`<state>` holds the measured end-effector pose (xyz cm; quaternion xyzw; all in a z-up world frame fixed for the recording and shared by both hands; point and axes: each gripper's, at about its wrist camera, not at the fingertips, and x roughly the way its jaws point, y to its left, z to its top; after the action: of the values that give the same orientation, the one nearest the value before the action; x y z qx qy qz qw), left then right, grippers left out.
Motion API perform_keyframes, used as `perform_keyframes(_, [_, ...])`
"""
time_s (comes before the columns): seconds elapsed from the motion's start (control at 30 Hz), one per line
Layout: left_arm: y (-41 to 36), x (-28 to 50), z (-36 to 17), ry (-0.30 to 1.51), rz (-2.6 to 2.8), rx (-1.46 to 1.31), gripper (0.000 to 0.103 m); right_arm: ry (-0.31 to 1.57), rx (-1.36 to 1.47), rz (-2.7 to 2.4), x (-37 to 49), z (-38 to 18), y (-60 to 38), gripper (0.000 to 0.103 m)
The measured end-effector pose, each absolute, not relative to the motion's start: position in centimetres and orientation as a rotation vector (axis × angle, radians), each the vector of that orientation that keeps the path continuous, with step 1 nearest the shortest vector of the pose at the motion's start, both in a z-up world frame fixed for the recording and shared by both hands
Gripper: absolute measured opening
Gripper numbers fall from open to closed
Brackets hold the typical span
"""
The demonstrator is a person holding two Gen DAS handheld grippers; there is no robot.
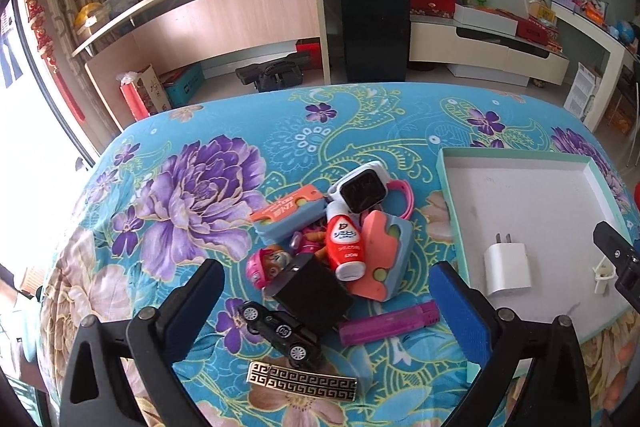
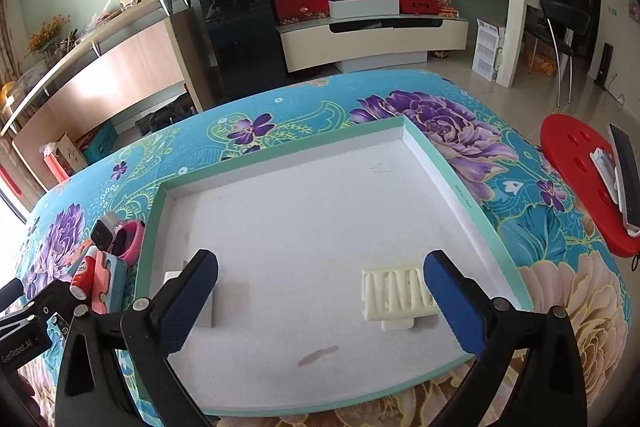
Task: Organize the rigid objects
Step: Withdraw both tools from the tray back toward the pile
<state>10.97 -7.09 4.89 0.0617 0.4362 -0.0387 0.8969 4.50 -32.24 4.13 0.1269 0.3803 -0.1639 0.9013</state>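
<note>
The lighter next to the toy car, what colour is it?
Translucent purple lighter, clearest in the left wrist view.

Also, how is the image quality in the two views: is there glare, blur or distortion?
Left wrist view: bright window glare washes out the left edge; the toy pile is sharp. Right wrist view: even light, and the tray is clear. Both views: fisheye bending curves the table edge, with dark corners.

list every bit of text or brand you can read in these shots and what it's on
"LION": bottom of the red and white bottle in the pile; the Japanese lettering above it is too small to read.
"GenRobot.AI": side of the left gripper's body, seen from the right wrist view.
Orange and blue case: white lettering, unreadable.
Tray rim: tiny print, unreadable.
Background boxes and packages: blurred.
</note>
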Motion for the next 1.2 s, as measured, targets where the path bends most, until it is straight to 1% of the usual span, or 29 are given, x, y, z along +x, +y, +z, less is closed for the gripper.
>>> perform_keyframes(0.17, [-4.6, 10.3, 4.9, 0.900, -0.044, 0.099, 0.103, 0.731, 0.264, -0.296, 4.6, 5.0, -30.7, 0.102])
perform_keyframes(0.4, [-1.0, 9.5, 4.8, 0.903, 0.007, 0.045, 0.103, 0.699, 0.174, -0.324, 4.9, 5.5, -28.4, 0.102])
perform_keyframes(0.67, [3.3, 8.6, 4.8, 0.886, 0.079, -0.018, 0.103, 0.704, 0.159, -0.266, 5.5, 5.4, -26.3, 0.102])
perform_keyframes(0.9, [5.2, 8.3, 4.1, 0.888, 0.089, -0.046, 0.103, 0.699, 0.178, -0.146, 5.8, 5.2, -23.6, 0.102])
perform_keyframes(1.0, [5.3, 8.2, 3.5, 0.901, 0.069, -0.043, 0.103, 0.718, 0.177, -0.127, 6.1, 5.0, -22.5, 0.102])
perform_keyframes(1.2, [5.8, 8.0, 2.1, 0.933, 0.060, -0.045, 0.103, 0.824, 0.166, -0.040, 6.8, 3.6, -19.5, 0.102])
